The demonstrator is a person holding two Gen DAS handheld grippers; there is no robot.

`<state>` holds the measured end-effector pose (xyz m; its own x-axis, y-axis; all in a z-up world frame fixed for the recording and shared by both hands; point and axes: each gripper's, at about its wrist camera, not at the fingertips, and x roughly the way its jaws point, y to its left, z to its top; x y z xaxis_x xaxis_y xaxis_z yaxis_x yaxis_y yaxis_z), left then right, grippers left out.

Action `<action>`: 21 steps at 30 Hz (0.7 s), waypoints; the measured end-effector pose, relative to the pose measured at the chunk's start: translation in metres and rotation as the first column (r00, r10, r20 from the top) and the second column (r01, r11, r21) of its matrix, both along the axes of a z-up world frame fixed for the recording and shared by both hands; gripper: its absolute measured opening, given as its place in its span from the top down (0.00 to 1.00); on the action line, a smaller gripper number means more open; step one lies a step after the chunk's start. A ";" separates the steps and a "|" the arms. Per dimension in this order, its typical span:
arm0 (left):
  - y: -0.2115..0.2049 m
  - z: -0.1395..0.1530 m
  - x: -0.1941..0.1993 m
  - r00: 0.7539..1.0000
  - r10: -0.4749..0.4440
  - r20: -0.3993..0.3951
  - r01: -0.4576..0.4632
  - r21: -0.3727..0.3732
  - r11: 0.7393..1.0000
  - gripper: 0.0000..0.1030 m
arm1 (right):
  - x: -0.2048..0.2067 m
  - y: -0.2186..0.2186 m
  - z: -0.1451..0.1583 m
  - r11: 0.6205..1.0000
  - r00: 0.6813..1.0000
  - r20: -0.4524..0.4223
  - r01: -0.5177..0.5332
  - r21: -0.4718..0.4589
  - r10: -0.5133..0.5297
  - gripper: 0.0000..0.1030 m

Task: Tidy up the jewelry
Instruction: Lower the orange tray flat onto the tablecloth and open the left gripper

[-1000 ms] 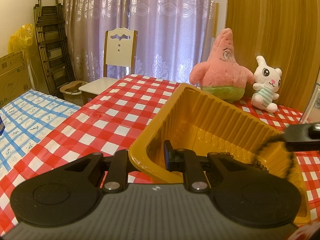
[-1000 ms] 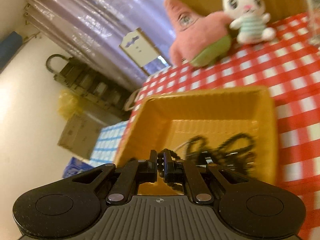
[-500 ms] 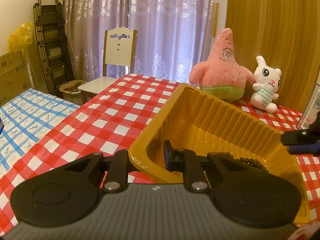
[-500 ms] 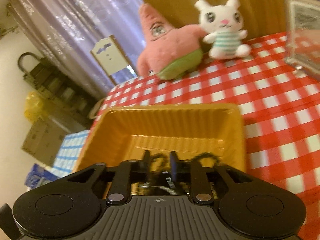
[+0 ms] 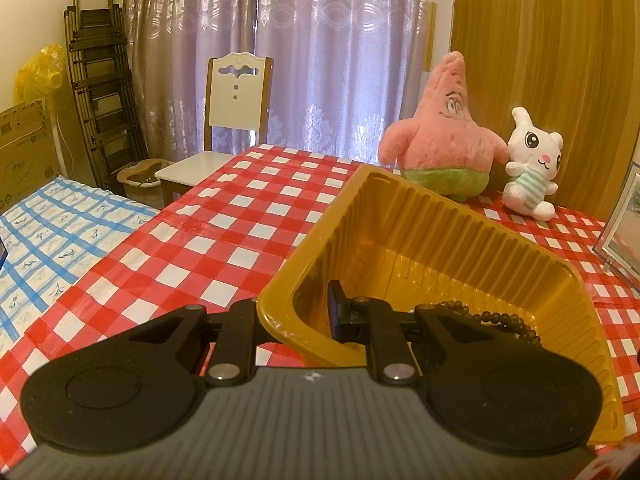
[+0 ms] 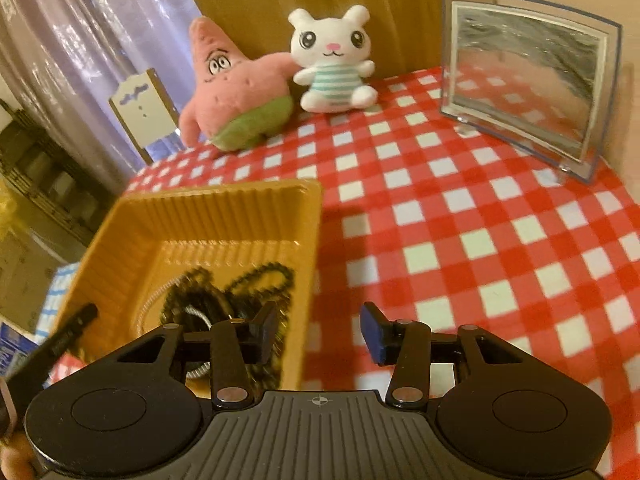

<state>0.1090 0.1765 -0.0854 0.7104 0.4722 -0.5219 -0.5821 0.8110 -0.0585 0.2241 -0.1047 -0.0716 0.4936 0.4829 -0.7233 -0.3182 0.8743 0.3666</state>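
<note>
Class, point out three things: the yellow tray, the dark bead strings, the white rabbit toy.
yellow tray (image 6: 208, 216), right wrist view, far ribbed wall.
dark bead strings (image 6: 260, 276), right wrist view, beaded loop.
white rabbit toy (image 6: 332, 80), right wrist view, striped belly.

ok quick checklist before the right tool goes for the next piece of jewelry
1. Left tool clamped on the yellow tray wall: ok.
2. Right tool free of beads: ok, jaws opening, nothing between them.
3. Black bead strands lying inside the tray: ok.
4. Right tool clear of the tray rim: cannot tell, its left finger overlaps the wall in view.
5. Next jewelry piece in sight on the checked tablecloth: not ok, none visible.
</note>
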 end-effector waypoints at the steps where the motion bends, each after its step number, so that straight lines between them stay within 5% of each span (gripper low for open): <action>1: 0.000 0.000 0.000 1.000 0.001 -0.001 -0.001 -0.001 1.000 0.85 | -0.003 0.000 0.000 1.000 1.000 0.005 -0.005 -0.021 0.005 0.56; 7: 0.003 -0.005 0.001 1.000 0.005 -0.011 -0.005 -0.017 1.000 0.84 | -0.023 0.009 -0.001 0.991 0.998 0.024 -0.047 -0.126 0.050 0.56; 21: 0.020 -0.018 0.002 0.999 0.000 -0.034 -0.004 -0.100 0.995 0.84 | -0.043 0.025 0.001 0.990 0.998 -0.001 -0.056 -0.127 0.056 0.56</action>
